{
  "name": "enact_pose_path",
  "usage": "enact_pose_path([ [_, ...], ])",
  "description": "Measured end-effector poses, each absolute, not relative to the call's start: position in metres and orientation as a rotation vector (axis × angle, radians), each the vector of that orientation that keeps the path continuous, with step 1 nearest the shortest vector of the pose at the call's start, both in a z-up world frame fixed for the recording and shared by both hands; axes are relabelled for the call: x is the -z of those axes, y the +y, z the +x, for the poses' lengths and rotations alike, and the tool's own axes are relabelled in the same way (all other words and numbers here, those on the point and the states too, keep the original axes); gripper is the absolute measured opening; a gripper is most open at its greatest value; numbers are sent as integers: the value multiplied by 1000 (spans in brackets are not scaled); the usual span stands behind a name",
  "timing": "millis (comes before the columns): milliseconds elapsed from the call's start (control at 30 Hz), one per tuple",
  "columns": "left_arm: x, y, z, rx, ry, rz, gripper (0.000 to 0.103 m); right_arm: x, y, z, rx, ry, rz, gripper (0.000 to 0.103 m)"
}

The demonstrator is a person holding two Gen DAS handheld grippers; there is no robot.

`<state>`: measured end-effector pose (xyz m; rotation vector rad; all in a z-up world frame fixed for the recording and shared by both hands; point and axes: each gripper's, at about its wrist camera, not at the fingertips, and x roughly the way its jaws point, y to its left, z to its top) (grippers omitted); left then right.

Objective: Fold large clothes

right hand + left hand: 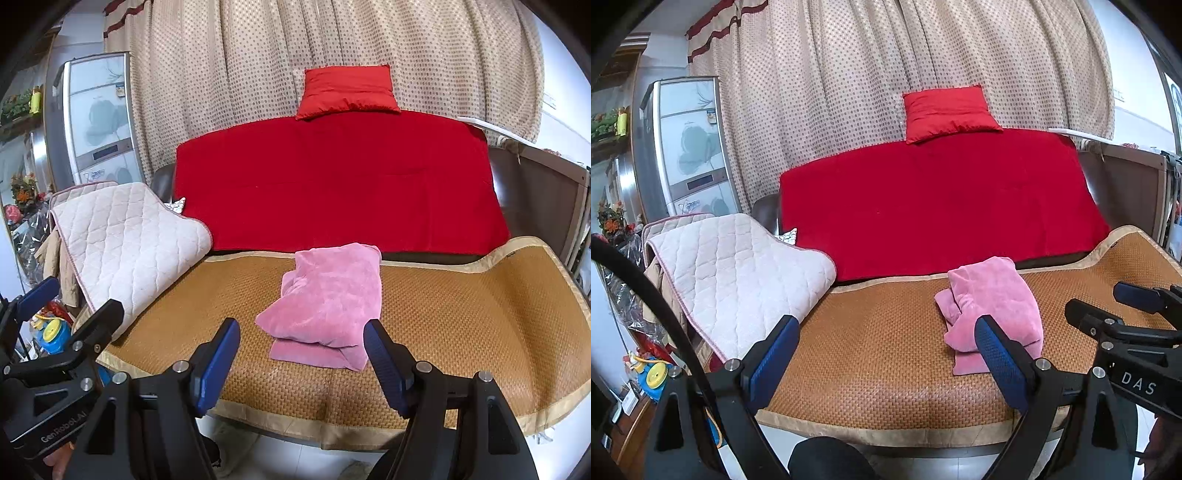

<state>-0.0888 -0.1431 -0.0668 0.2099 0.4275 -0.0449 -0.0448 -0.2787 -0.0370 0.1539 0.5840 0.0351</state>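
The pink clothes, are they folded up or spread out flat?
Folded. The pink garment lies in a compact stack of layers on the woven mat, neither gripper touching it.

White letters "DAS" stand on the black body of the right gripper point(1137, 314), seen at the right edge of the left wrist view. In the right wrist view, "GenRobot.AI" is printed in pale letters on the black body of the left gripper point(72, 302) at lower left. The panel on the tall cabinet point(690, 147) is too small to read.
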Motion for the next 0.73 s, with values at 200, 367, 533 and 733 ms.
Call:
enact_pose_path([
  [200,64,-141,-78,44,424,205,96,41,-274,-29,-34,598,140,73],
  [367,63,-141,-62,50,430,202,96,45,-270,-14,-36,614,130,73],
  [533,66,-139,-46,64,443,191,96,48,-267,1,-27,622,126,73],
  [733,75,-142,-15,96,461,189,96,55,-270,26,-16,641,137,73],
])
